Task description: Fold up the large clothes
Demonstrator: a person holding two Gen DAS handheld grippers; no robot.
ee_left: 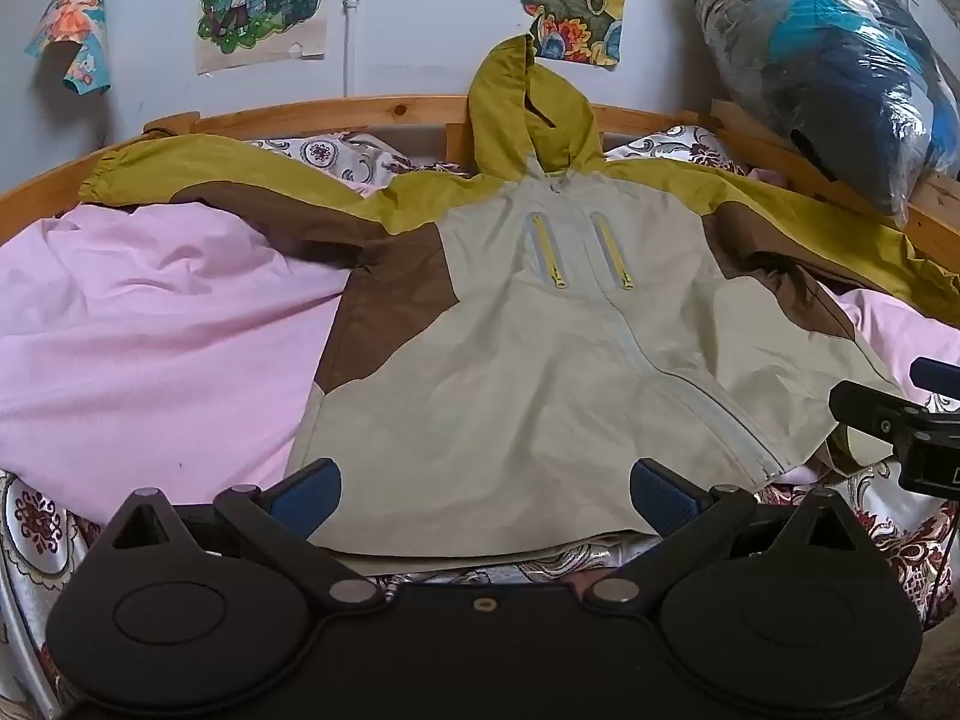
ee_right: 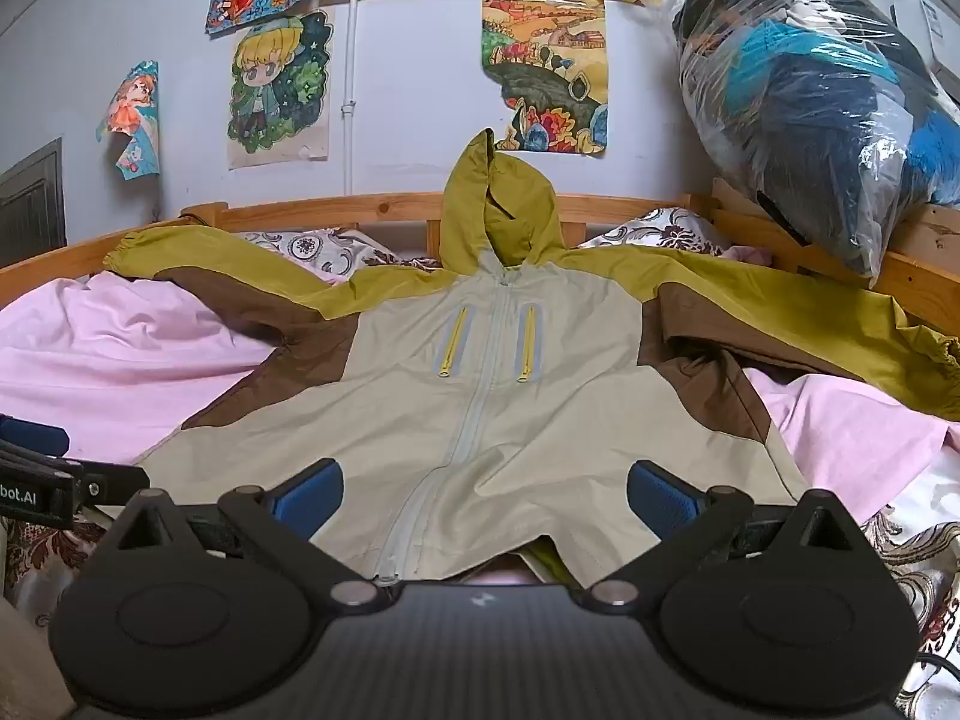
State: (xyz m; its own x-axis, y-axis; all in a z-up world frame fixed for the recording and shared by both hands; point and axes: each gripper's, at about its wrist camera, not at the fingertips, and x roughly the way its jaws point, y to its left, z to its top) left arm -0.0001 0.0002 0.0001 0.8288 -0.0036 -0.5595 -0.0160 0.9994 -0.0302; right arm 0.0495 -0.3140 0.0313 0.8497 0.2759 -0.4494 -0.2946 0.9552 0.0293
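A hooded jacket (ee_left: 540, 360), beige in front with brown and olive sleeves, lies spread face up on the bed, zip closed, hood propped against the headboard. It also shows in the right wrist view (ee_right: 510, 408). Both sleeves stretch out sideways. My left gripper (ee_left: 485, 495) is open and empty, its blue pads just above the jacket's bottom hem at the left half. My right gripper (ee_right: 485, 498) is open and empty over the hem near the zip's lower end. The right gripper shows at the edge of the left wrist view (ee_left: 900, 420).
A pink sheet (ee_left: 150, 330) covers the bed under the jacket. A wooden headboard (ee_right: 390, 207) runs along the back. A plastic-wrapped bundle (ee_right: 810, 102) rests on the rail at the back right. Patterned pillows (ee_left: 336, 156) lie behind the sleeves. Posters hang on the wall.
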